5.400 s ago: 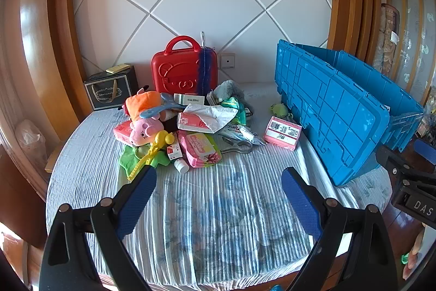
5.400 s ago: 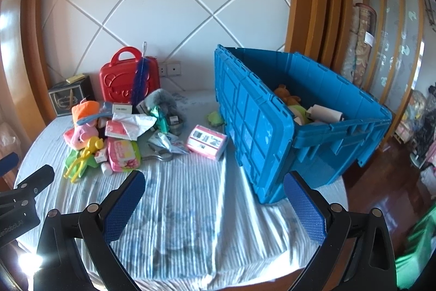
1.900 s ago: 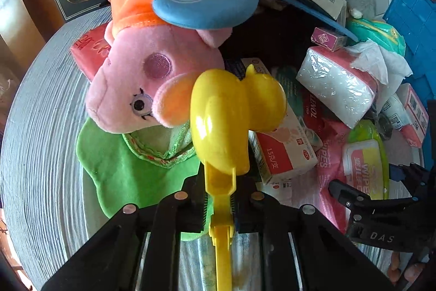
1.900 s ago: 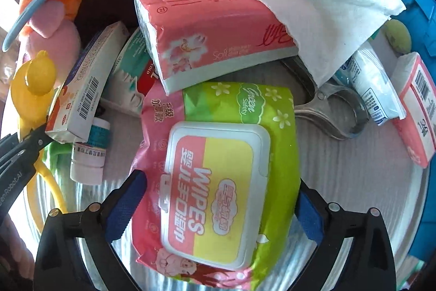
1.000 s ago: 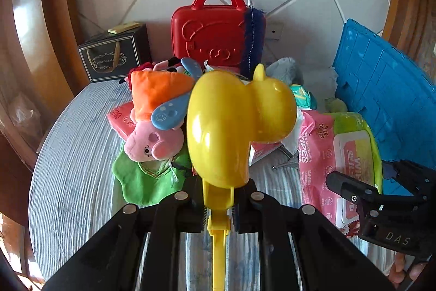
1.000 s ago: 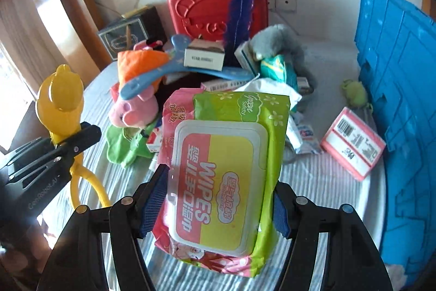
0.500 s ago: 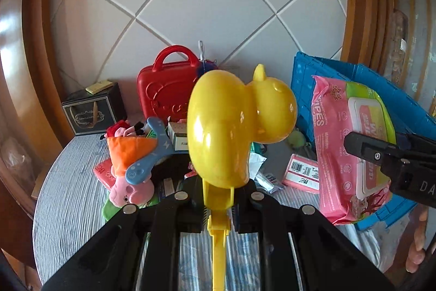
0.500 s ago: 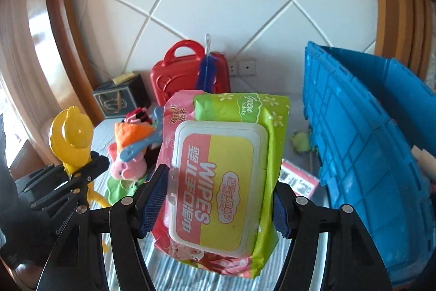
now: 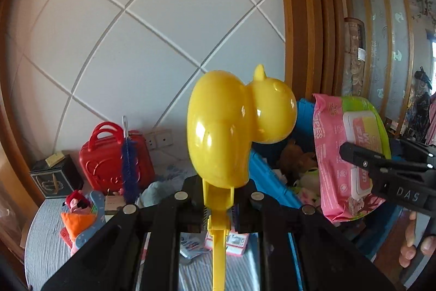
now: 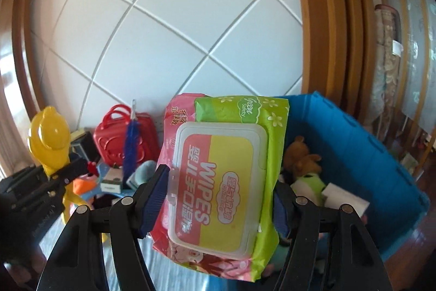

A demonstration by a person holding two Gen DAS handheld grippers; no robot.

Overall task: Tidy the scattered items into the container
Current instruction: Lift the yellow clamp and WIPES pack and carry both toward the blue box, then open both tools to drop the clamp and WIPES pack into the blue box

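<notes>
My left gripper [image 9: 218,209] is shut on the handle of a yellow duck-shaped toy [image 9: 231,132], held high in the air. My right gripper [image 10: 220,203] is shut on a pink and green pack of wipes [image 10: 220,176], its blue pads pressing both sides. The pack [image 9: 346,157] hangs in the air to the right of the duck in the left wrist view; I cannot tell whether it is over the blue crate [image 10: 354,149] or in front of it. In the crate lie a brown plush toy [image 10: 302,160], a green plush and a white box. The duck [image 10: 50,138] shows at the left of the right wrist view.
On the striped cloth of the round table [image 9: 43,244] lie a red toy case [image 9: 109,160], a blue brush [image 9: 128,157], a dark gift box [image 9: 54,176], an orange and pink plush [image 9: 79,220], a pink box [image 9: 231,242] and small packets. A hand [image 9: 414,244] shows at the right.
Both grippers have risen and swung right towards the crate, carrying the duck and the wipes. The pile on the table has dropped lower in both views, and the crate's inside has come into sight.
</notes>
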